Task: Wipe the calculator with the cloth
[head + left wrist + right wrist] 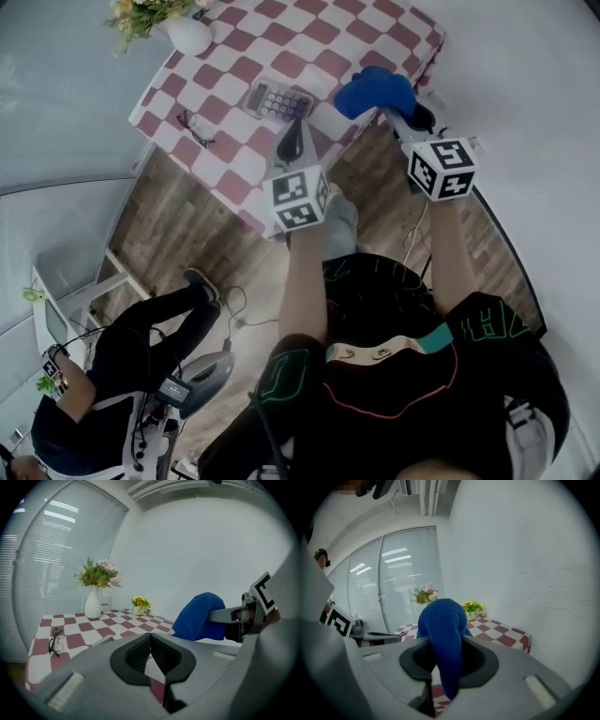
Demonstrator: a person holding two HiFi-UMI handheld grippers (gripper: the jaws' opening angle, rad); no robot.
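Note:
The grey calculator (277, 101) lies on the red-and-white checked table (225, 159), near its front edge. My right gripper (401, 111) is shut on the blue cloth (375, 92), which bunches up above the table's right corner, to the right of the calculator. In the right gripper view the blue cloth (443, 639) hangs out between the jaws. My left gripper (294, 141) hovers just in front of the calculator, its jaws shut with nothing in them. In the left gripper view the cloth (199, 617) shows at the right.
Black glasses (194, 128) lie on the table left of the calculator. A white vase of flowers (187, 33) stands at the far left corner, and a small pot of yellow flowers (140, 605) at the back. A person (122, 356) sits on the wood floor side, lower left.

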